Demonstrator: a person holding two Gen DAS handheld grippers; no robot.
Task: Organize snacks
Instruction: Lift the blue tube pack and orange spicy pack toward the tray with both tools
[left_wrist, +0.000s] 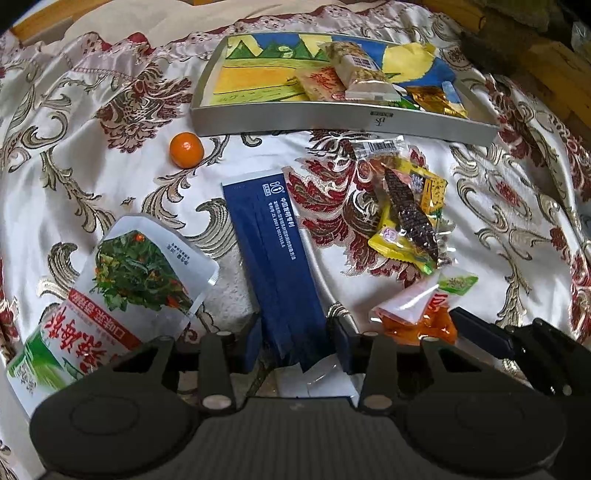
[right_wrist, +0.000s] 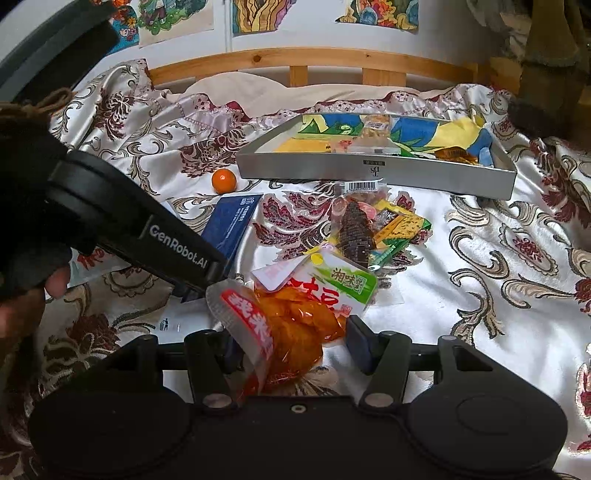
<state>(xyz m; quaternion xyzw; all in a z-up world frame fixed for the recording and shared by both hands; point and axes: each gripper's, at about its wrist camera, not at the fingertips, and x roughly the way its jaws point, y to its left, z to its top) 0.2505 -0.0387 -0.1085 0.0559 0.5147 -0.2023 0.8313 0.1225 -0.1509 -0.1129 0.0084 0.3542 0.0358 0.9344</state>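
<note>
A silver tray (left_wrist: 332, 123) with a painted bottom lies at the back and holds several snack packets (left_wrist: 362, 72); it also shows in the right wrist view (right_wrist: 373, 173). My left gripper (left_wrist: 297, 343) has its fingers on both sides of a long dark blue packet (left_wrist: 273, 251). My right gripper (right_wrist: 291, 345) has its fingers around an orange snack pouch (right_wrist: 295, 325), which also shows in the left wrist view (left_wrist: 417, 314). A pile of small wrapped snacks (left_wrist: 406, 210) lies in front of the tray. A white and green pouch (left_wrist: 110, 295) lies at the left.
A small orange fruit (left_wrist: 186, 149) sits left of the tray on the patterned satin cloth (left_wrist: 92, 129). A wooden bed rail (right_wrist: 314, 62) runs behind, with drawings on the wall. The left gripper's body (right_wrist: 129, 225) crosses the right wrist view.
</note>
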